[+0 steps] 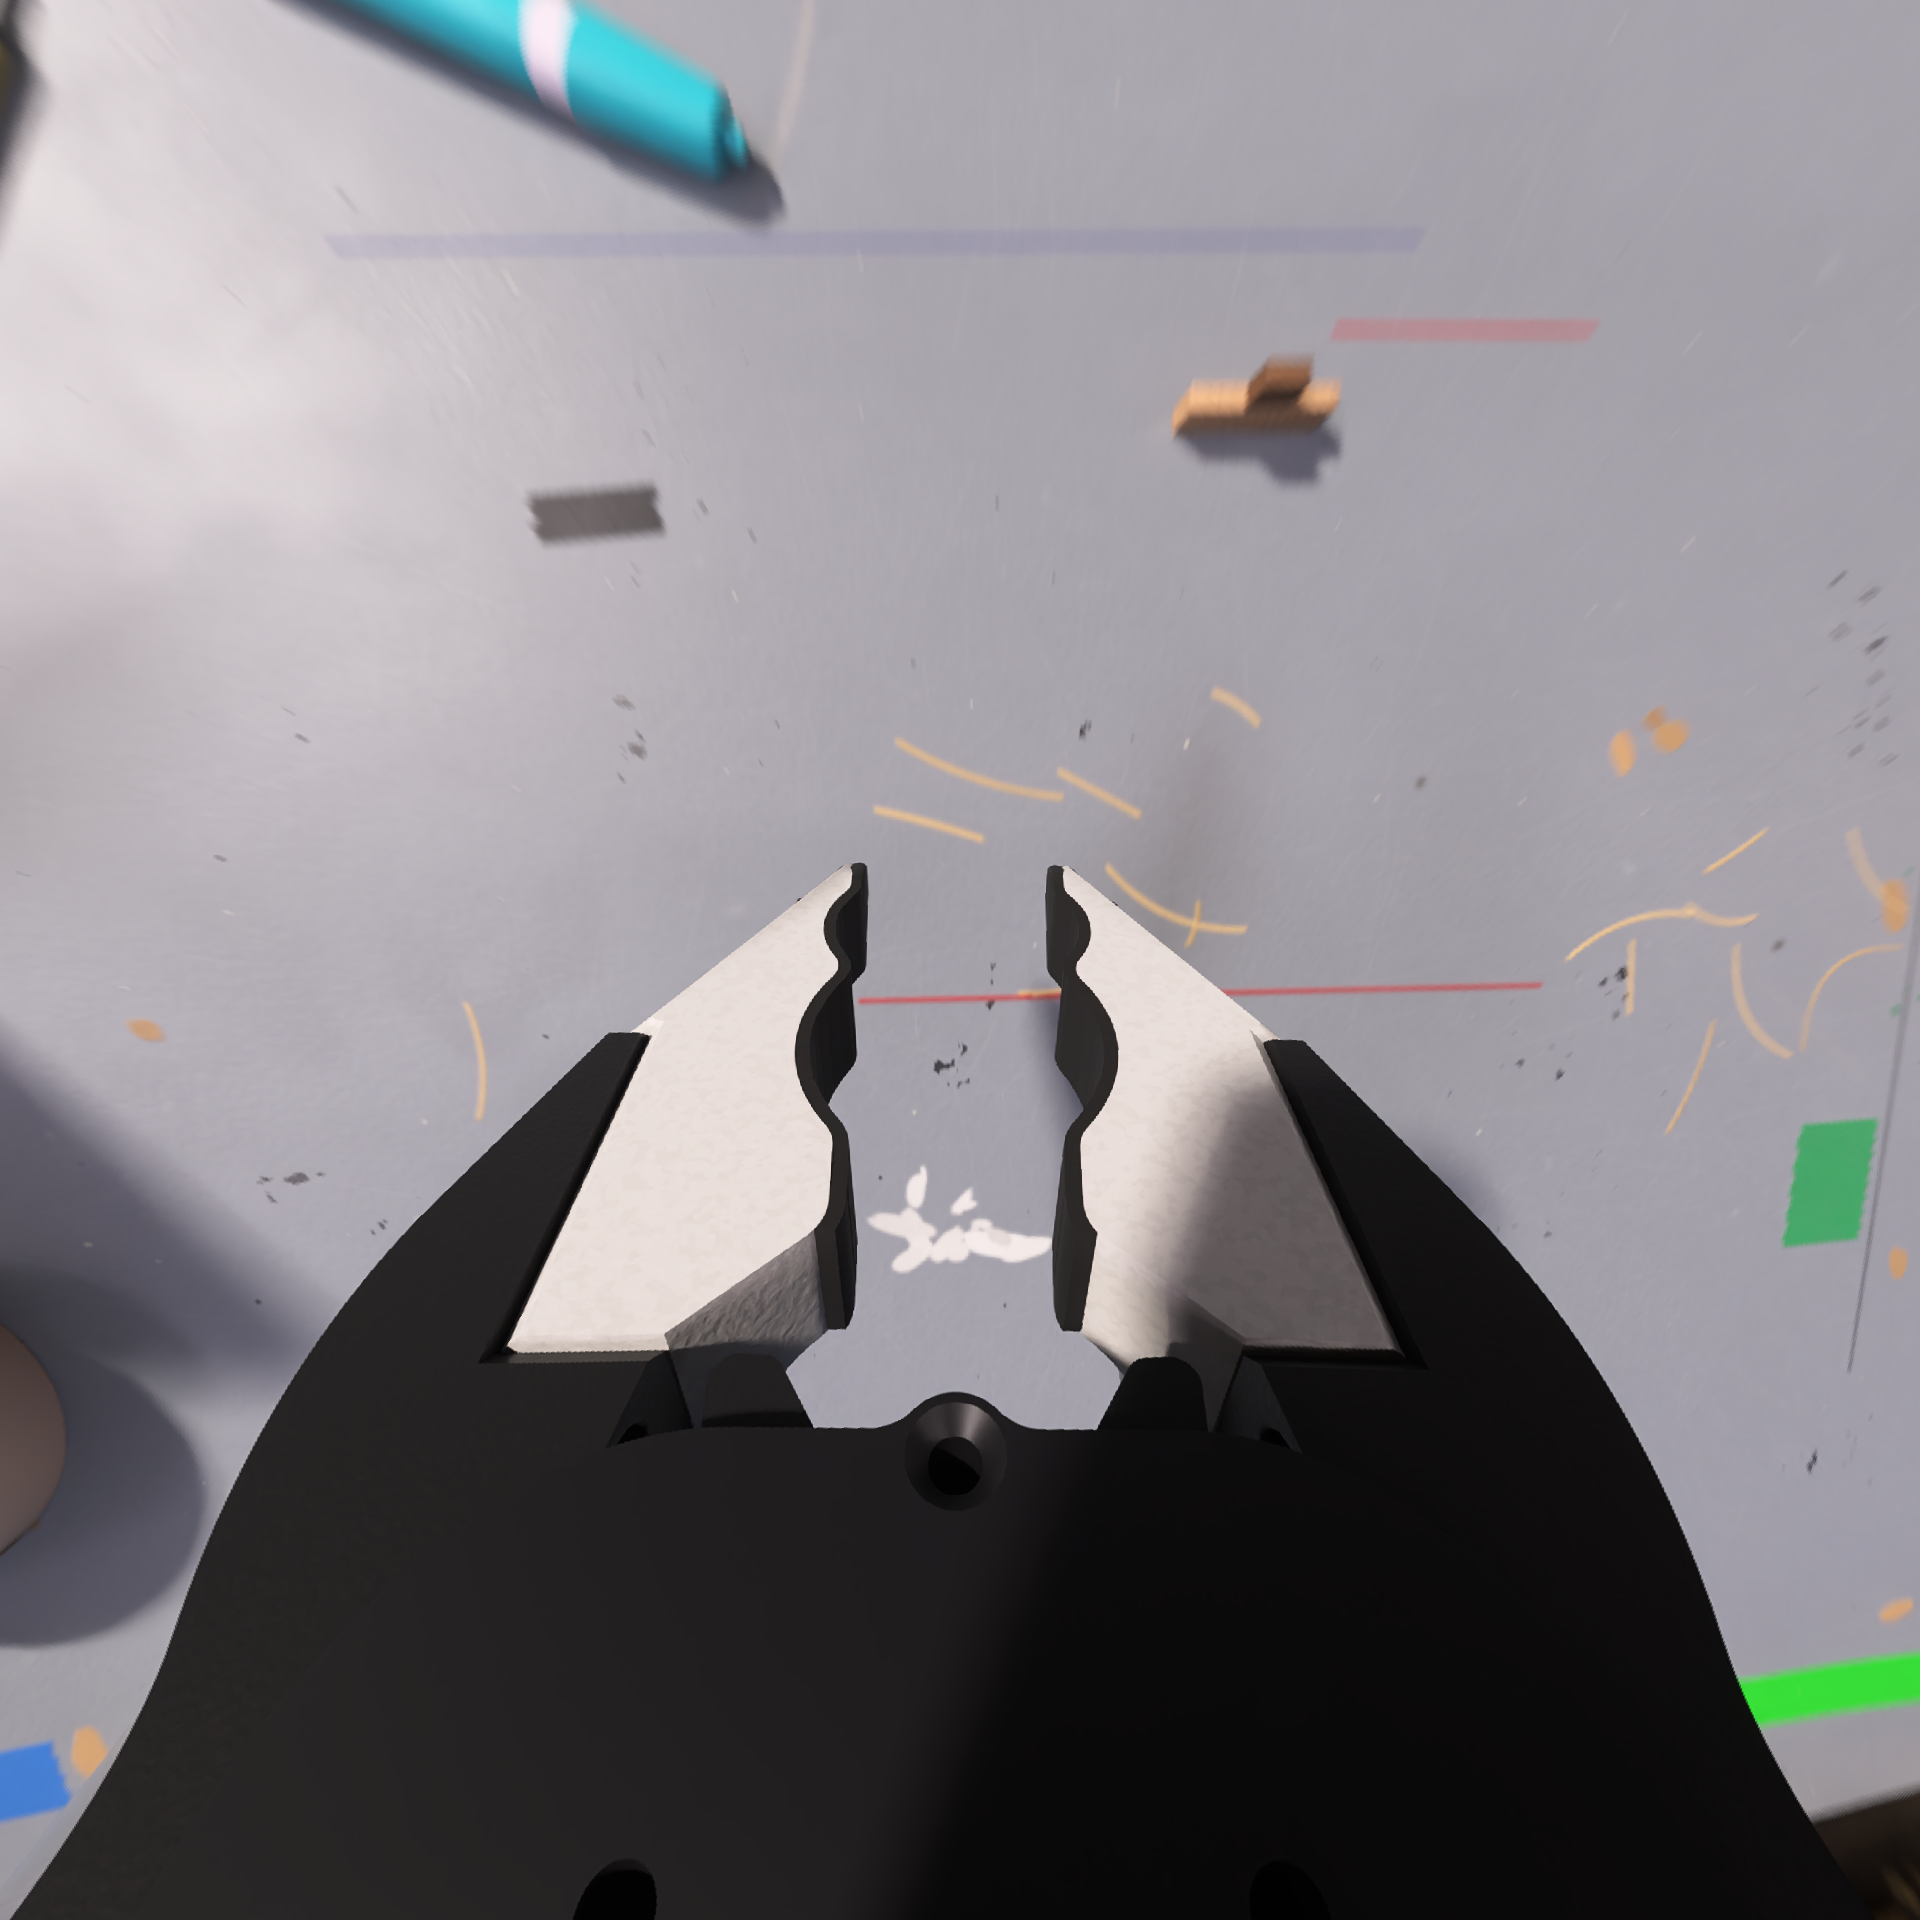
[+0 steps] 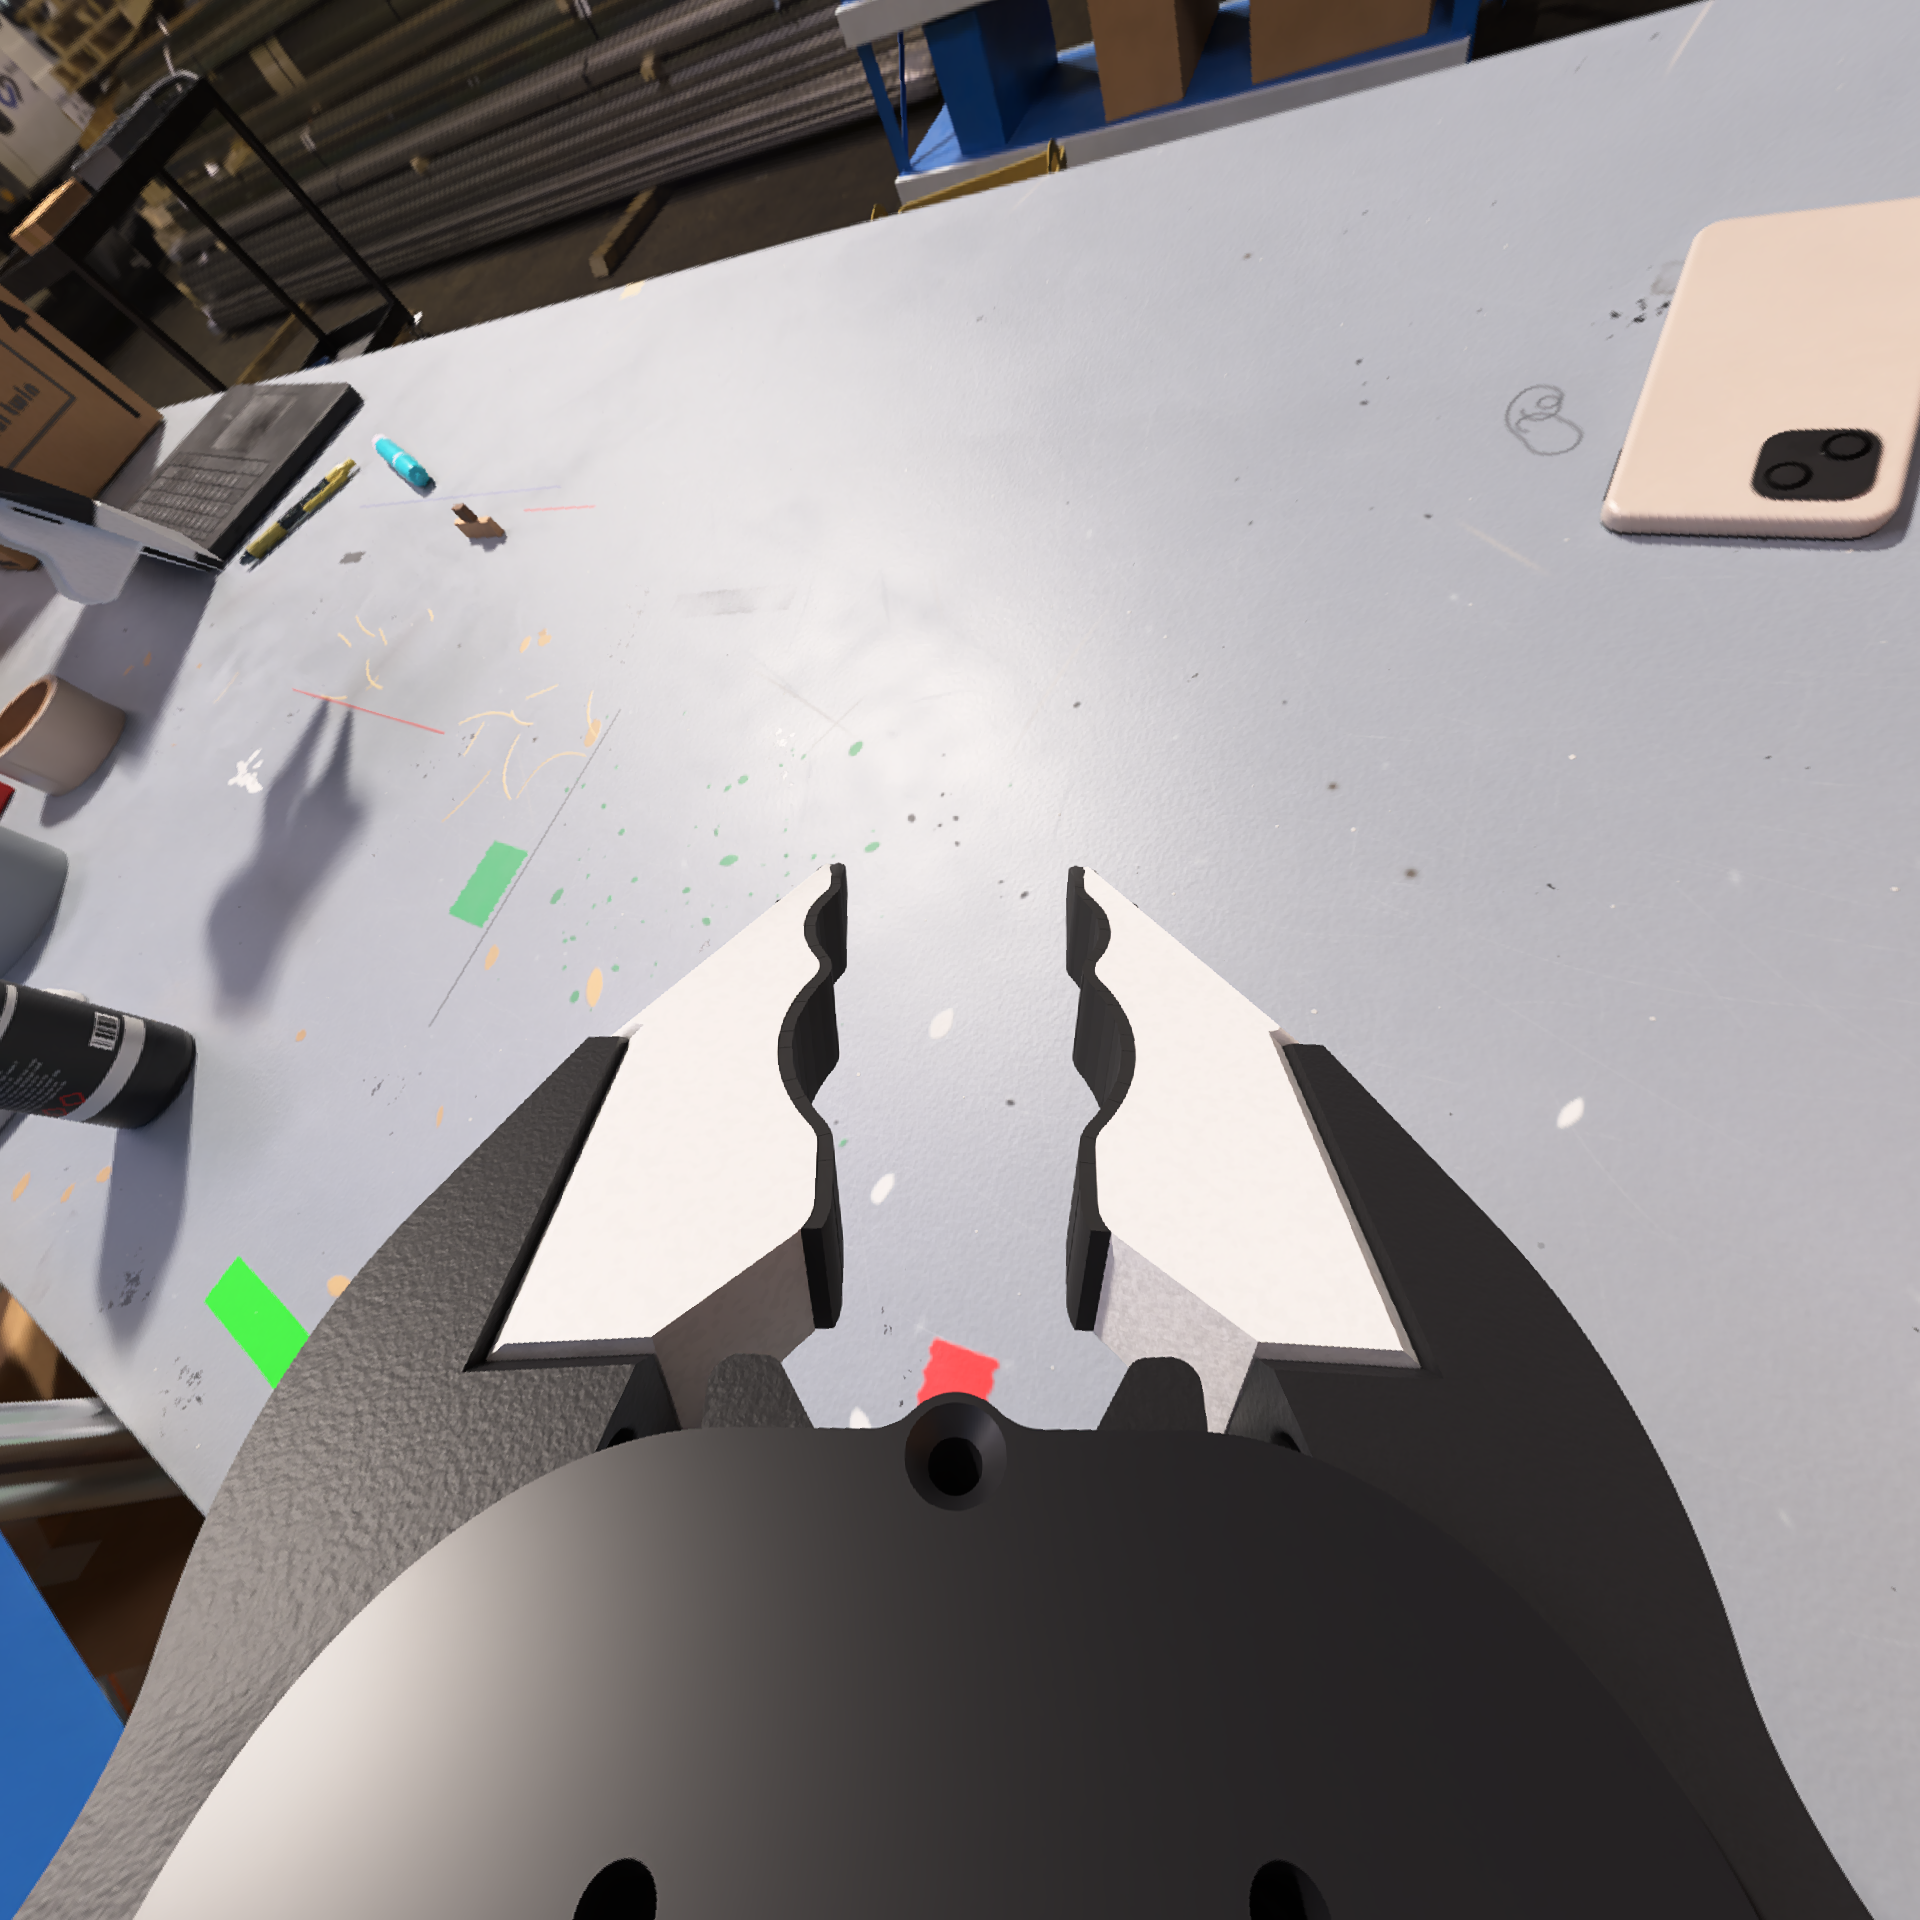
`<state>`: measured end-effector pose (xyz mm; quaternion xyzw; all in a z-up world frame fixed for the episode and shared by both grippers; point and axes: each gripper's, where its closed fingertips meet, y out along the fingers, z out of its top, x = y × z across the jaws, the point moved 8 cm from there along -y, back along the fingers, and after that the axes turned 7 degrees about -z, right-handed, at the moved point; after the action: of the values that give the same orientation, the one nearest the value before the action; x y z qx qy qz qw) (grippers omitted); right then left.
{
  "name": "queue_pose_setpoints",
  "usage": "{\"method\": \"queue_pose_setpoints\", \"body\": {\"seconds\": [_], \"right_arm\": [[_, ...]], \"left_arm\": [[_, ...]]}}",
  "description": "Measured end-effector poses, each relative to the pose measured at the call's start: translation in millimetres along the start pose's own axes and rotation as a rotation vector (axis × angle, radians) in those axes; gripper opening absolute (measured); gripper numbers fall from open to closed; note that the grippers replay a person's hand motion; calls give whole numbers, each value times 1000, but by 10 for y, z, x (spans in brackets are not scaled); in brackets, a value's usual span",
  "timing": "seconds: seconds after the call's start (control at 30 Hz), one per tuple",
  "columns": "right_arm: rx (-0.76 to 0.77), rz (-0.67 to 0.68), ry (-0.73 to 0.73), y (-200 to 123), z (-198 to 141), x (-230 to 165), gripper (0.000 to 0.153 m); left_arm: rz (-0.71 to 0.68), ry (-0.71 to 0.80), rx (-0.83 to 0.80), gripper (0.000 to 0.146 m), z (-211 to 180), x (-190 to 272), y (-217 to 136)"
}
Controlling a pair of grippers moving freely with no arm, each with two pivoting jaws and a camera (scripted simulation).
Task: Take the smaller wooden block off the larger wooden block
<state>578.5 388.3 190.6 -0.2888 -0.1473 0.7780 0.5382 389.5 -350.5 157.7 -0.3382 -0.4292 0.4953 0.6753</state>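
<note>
**Blocks untouched; both tongs empty and well short of the stack**

Finding 1. The small block (image 1: 1284, 376) sits on top of the large block (image 1: 1252, 406), darker in tone and set across it near one end. The stack rests on the grey table (image 1: 416, 727), up and to the right of the left gripper (image 1: 957, 878) in its own view. In the right wrist view the same pair appears far off at the upper left (image 2: 479, 524), near a turquoise marker (image 2: 403, 463) and a yellow pen (image 2: 301, 511).

Finding 2. The left gripper hangs over bare table, fingers parted, nothing between them. It points past a thin red line (image 1: 1351, 989) and the stack lies off its axis, so I judge it to be in approach, not yet lined up.

Finding 3. The right gripper (image 2: 956, 881) is likewise spread and empty, well apart from the blocks, nearer a beige phone (image 2: 1777, 384) lying face down. Its distance suggests it is parked clear so the left can work.

Finding 4. The small block offers little height above the large one. A pinch will likely need to come from above, across its narrow sides, or the lower block may shift with it.

Finding 5. A black can (image 2: 83, 1060) and a tan cup (image 2: 57, 727) lie at the left edge, away from the stack.
</note>
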Motion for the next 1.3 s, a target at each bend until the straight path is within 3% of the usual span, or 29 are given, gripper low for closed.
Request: {"method": "queue_pose_setpoints", "body": {"seconds": [0.13,0.23,0.33,0.43,0.53,0.6,0.73,0.83,0.9,1.07,1.3], "right_arm": [[36,-8,5,-96,-10,29,45],[75,-7,11,-146,-16,45,45],[95,1,14,-157,-32,41,45],[89,17,14,-138,-58,20,46],[92,21,3,-145,-76,-1,47],[98,21,0,-166,-82,-9,47],[103,19,-2,-206,-96,-7,47],[110,25,-2,-210,-112,-6,48],[106,32,-3,-194,-122,-6,48],[85,40,-15,-127,-143,-5,49],[64,38,-16,-12,-128,35,49]], "left_arm": [[-36,53,310,36,106,92,-499],[-166,173,648,43,153,336,-961],[-300,302,928,58,146,650,-1314],[-339,434,1067,71,119,960,-1461],[-341,553,1094,76,117,1222,-1462],[-277,584,1135,88,121,1362,-1438],[-171,722,1257,92,99,1578,-1352],[-192,718,1214,95,142,1680,-1257],[-251,698,1178,90,184,1722,-1210],[-277,740,1156,59,255,1790,-1193],[-178,845,906,61,414,1766,-1009]]}}
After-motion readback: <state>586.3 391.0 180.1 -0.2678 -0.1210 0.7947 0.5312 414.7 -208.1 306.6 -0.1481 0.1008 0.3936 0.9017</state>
